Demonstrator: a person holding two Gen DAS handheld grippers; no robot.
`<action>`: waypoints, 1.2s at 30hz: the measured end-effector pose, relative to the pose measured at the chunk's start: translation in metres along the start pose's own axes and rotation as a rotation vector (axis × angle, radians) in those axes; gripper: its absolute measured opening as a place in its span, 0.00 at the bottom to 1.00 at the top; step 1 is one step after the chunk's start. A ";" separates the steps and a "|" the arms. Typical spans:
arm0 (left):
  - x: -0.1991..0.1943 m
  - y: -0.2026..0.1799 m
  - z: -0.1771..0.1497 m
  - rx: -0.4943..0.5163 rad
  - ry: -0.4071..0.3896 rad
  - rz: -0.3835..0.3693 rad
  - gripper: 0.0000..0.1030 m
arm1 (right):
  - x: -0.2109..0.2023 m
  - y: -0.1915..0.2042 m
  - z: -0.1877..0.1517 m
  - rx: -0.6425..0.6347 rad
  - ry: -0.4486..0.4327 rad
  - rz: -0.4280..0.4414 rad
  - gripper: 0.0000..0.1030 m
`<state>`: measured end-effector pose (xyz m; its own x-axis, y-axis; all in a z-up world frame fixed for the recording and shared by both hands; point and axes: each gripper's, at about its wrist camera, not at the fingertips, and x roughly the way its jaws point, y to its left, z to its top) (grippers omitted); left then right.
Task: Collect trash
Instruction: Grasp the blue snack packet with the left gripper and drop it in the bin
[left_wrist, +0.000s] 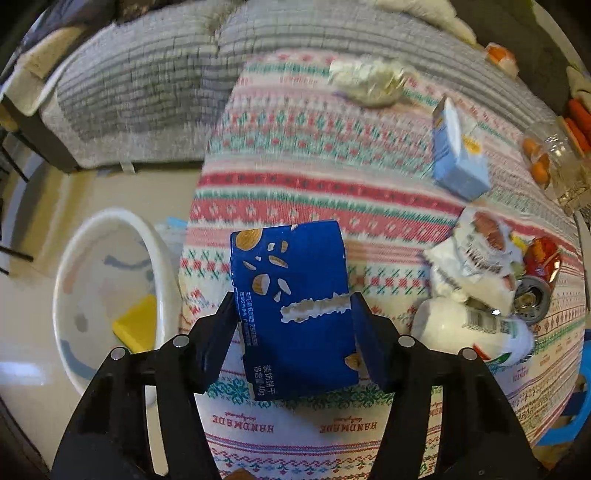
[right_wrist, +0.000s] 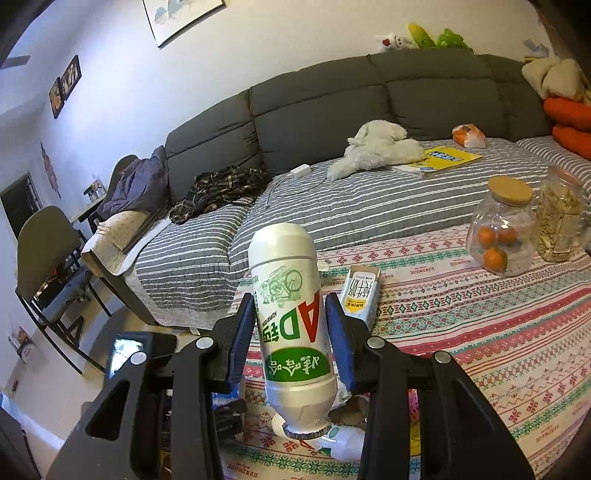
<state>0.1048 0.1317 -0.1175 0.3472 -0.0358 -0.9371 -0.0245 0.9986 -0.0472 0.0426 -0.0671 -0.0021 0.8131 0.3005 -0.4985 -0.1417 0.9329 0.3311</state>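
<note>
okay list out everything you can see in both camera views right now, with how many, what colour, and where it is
blue biscuit box: 1, dark blue, held between left gripper fingers above the table edge
white AD bottle: 1, white and green, held upside down in right gripper
light blue carton: 1, pale blue, on the patterned tablecloth
crumpled wrappers: a pile, white, right side of table
can: 1, red and silver, lying beside the wrappers
white bin: 1, on the floor left of table, yellow item inside
glass jars: 2, clear, far right of table; one holds oranges
plush toy: 1, white, on sofa
yellow book: 1, on sofa
left gripper: 1, black, shut on box
right gripper: 1, black, shut on bottle
</note>
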 end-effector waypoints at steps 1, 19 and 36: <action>-0.008 0.002 0.001 -0.001 -0.030 -0.012 0.56 | 0.000 0.001 0.000 -0.003 0.000 0.001 0.38; -0.112 0.087 -0.004 -0.184 -0.439 0.096 0.57 | 0.019 0.064 -0.022 -0.111 0.045 0.108 0.38; -0.129 0.186 -0.026 -0.400 -0.385 0.098 0.80 | 0.070 0.168 -0.073 -0.180 0.181 0.260 0.38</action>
<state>0.0312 0.3208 -0.0140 0.6407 0.1484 -0.7533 -0.4012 0.9013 -0.1637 0.0347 0.1255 -0.0394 0.6259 0.5474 -0.5556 -0.4407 0.8359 0.3272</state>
